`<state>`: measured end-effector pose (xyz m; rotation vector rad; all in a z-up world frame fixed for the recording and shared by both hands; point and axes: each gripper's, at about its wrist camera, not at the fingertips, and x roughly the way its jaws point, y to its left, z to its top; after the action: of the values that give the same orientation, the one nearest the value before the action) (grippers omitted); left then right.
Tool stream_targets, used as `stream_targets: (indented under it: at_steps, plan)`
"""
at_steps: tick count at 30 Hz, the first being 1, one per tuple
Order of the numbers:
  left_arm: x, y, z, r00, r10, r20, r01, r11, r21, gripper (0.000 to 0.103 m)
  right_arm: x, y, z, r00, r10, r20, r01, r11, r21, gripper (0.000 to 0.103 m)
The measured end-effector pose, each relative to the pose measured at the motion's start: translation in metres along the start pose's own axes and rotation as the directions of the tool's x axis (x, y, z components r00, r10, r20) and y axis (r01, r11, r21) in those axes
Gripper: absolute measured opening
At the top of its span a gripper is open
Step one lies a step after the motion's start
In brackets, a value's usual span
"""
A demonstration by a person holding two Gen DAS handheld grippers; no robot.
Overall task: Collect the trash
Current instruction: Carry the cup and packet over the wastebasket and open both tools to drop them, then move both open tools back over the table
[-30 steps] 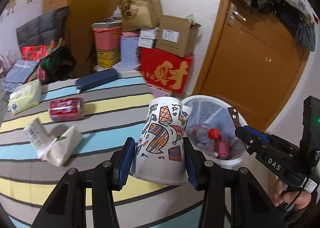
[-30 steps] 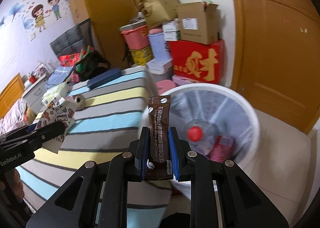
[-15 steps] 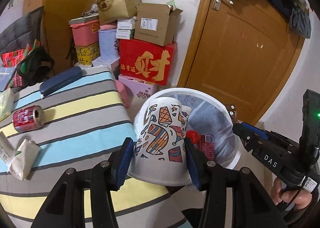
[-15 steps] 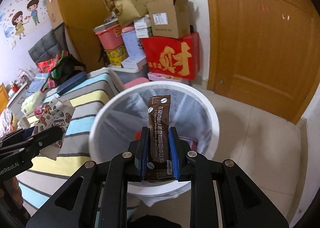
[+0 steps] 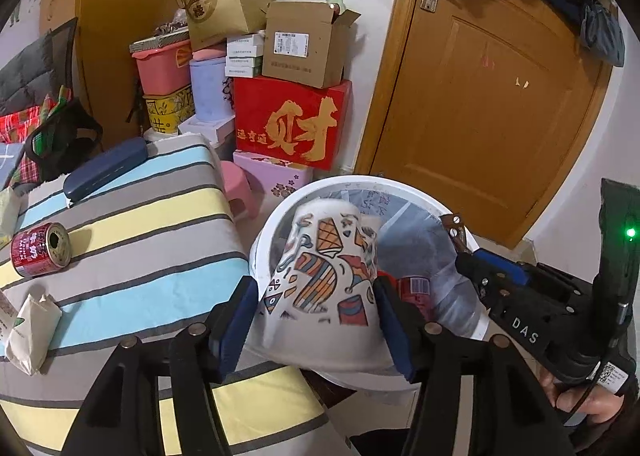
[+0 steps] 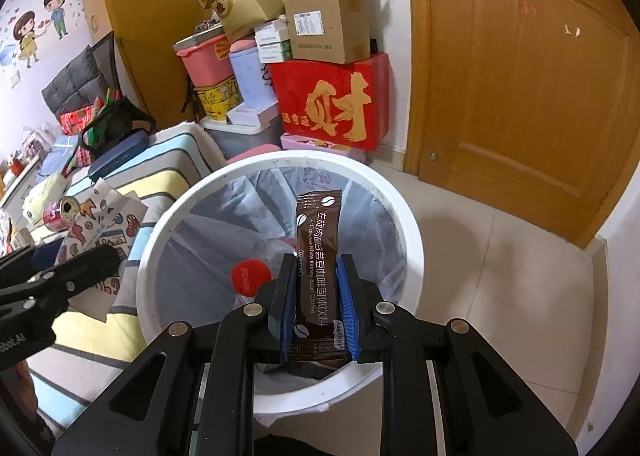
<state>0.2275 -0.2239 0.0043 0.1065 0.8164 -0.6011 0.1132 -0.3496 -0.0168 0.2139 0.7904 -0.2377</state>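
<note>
Brown coffee sachet, long axis upright, is clamped in the right gripper directly above the white bin. The left gripper, closed around the patterned paper cup, sits nearer the bin's table-side rim.

Paper cup, white w/ colourful cartoon print, crumpled, tilted over bin's 9 o'clock rim. Brown coffee sachet upright above bin centre. White round bin w/ clear liner; red-capped bottle inside. Red can on its side, striped cloth, 9 o'clock of bin.
</note>
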Motion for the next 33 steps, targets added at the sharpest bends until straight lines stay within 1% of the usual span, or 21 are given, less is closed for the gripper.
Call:
stream_targets:
  at_steps: [3,4,5,6,7,11,20,33]
  plan:
    - [-0.001,0.002,0.001,1.0,-0.009,0.007,0.009,1.0,-0.008,0.067,0.0,0.003,-0.001,1.0,-0.015,-0.001,0.015,1.0,-0.016,0.025]
    - [-0.002,0.004,0.001,1.0,-0.007,0.01,0.007,1.0,-0.015,0.067,0.0,0.003,-0.001,1.0,-0.014,-0.002,0.013,1.0,-0.019,0.034]
    - [-0.003,0.004,0.0,1.0,-0.007,0.014,0.007,1.0,-0.016,0.067,0.0,0.003,0.0,1.0,-0.012,-0.001,0.012,1.0,-0.019,0.046]
    - [-0.004,0.005,0.0,1.0,-0.006,0.016,0.006,1.0,-0.018,0.067,-0.001,0.003,-0.001,1.0,-0.01,0.002,0.01,1.0,-0.016,0.051]
    - [-0.005,0.005,0.0,1.0,-0.004,0.017,0.004,1.0,-0.018,0.067,-0.001,0.003,0.0,1.0,-0.008,0.003,0.008,1.0,-0.014,0.054]
    - [-0.01,0.006,-0.001,1.0,-0.008,0.019,0.009,1.0,-0.027,0.067,-0.004,0.003,0.0,1.0,-0.01,0.012,0.01,1.0,-0.001,0.054]
    - [-0.025,0.012,-0.007,0.999,0.013,0.03,-0.012,0.999,-0.036,0.067,-0.01,0.009,-0.002,1.0,0.0,0.026,-0.001,1.0,0.019,0.054]
    - [-0.069,0.03,-0.02,0.994,0.052,0.094,-0.046,0.997,-0.068,0.067,-0.026,0.028,-0.005,0.997,0.043,0.07,-0.044,0.999,0.002,0.054]
